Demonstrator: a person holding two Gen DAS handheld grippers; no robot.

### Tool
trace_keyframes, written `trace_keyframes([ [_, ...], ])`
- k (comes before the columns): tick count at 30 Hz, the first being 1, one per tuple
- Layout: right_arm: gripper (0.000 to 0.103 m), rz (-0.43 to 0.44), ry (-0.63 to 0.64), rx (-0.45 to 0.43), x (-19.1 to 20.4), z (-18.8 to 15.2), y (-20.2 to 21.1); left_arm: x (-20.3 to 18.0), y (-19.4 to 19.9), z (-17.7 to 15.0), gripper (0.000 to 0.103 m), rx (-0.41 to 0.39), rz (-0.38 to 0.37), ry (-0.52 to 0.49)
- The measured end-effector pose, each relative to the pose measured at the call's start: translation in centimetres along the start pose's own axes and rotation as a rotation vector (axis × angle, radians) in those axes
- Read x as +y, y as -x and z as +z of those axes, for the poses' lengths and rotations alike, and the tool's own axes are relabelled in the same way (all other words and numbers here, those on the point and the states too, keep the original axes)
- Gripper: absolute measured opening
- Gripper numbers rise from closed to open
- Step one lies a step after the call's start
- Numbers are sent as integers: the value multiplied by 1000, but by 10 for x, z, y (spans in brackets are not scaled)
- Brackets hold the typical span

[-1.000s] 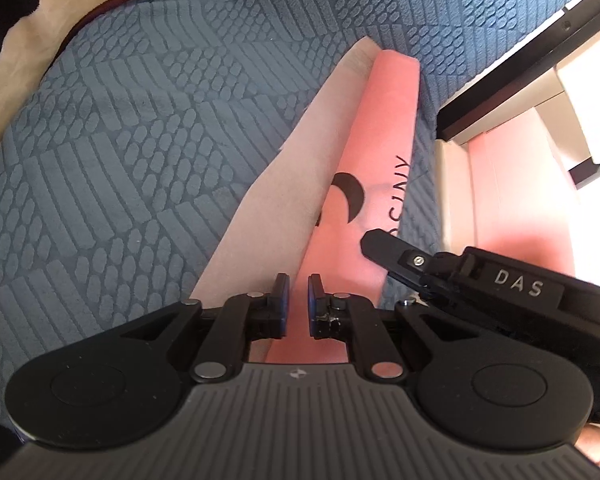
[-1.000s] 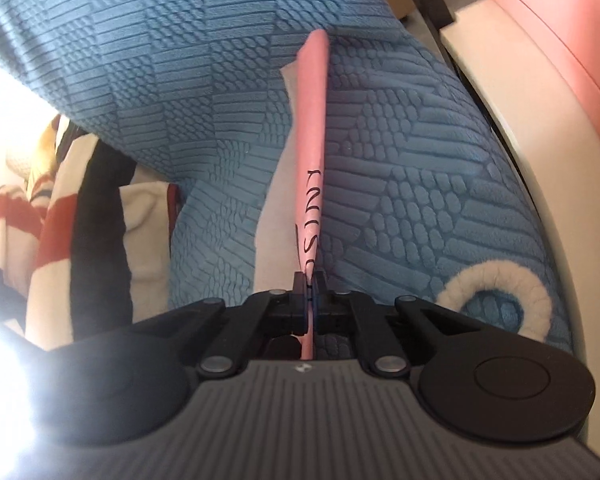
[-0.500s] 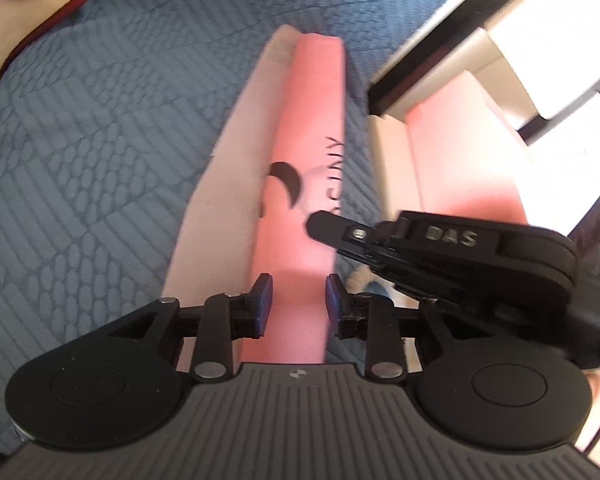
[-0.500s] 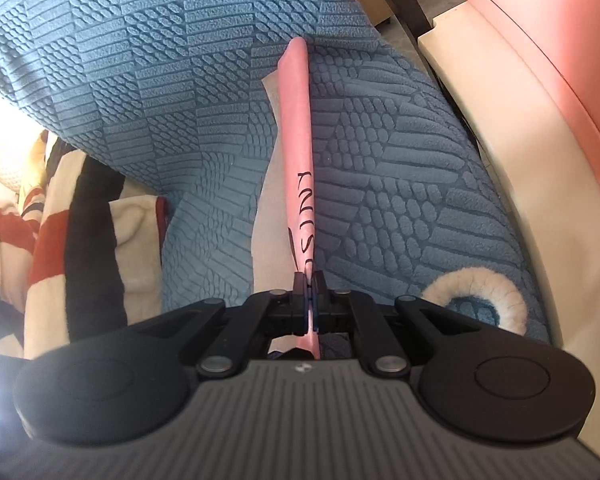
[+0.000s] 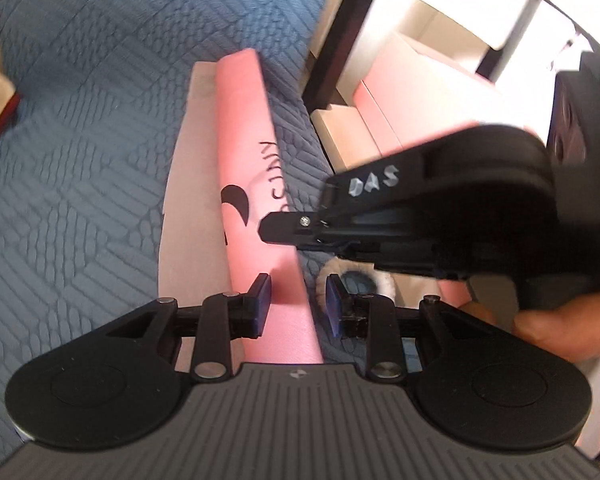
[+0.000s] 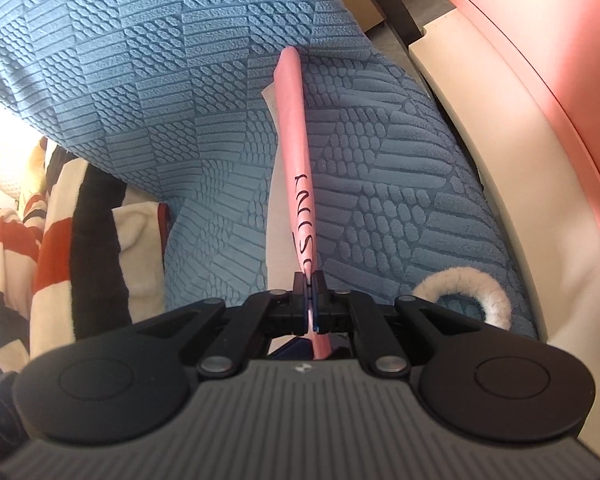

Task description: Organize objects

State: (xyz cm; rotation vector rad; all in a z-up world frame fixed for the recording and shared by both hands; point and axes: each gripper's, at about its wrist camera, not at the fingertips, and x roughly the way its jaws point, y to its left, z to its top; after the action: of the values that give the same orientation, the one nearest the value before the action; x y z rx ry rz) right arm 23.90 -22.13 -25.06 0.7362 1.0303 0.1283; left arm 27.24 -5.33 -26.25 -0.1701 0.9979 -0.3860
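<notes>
A flat pink bag (image 5: 256, 168) with black lettering and a pale inner side lies over a blue textured blanket (image 5: 80, 128). My right gripper (image 6: 310, 294) is shut on the bag's near edge, which I see edge-on (image 6: 296, 136); it also shows in the left wrist view (image 5: 284, 228), clamping the bag from the right. My left gripper (image 5: 298, 298) is open, its pads on either side of the bag's near end without touching it.
A white fuzzy ring (image 6: 464, 284) lies on the blanket to the right. A pink and cream box (image 6: 540, 80) borders the blanket on the right. A striped red, black and cream cloth (image 6: 60, 232) lies to the left. A dark frame (image 5: 336, 36) stands behind.
My left gripper has opened wider and let the pink bag go. The left view has swung right. The right gripper stays shut on the bag.
</notes>
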Motion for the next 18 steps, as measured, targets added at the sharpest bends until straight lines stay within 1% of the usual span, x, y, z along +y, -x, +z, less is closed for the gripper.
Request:
trace_keyframes([
  [3, 6, -7, -6, 4, -3, 0, 0, -4, -6, -2, 33, 9, 44, -25],
  [5, 6, -16, -6, 5, -5, 0, 0, -1, -8, -1, 26, 11, 36, -2],
  [6, 7, -20, -10, 6, -6, 0, 0, 1, -8, 0, 20, 12, 30, 8],
  [7, 8, -20, -19, 6, -8, 0, 0, 3, -7, -1, 17, 14, 20, 26],
  [12, 13, -1, -31, 8, -9, 2, -2, 24, -6, 3, 11, 21, -50, 175],
  [15, 15, 19, -29, -18, -6, 1, 1, 40, -2, 2, 9, 25, -104, 292],
  [18, 16, 46, -48, -42, -5, 1, 5, 53, -1, 0, 8, 28, -133, 385],
])
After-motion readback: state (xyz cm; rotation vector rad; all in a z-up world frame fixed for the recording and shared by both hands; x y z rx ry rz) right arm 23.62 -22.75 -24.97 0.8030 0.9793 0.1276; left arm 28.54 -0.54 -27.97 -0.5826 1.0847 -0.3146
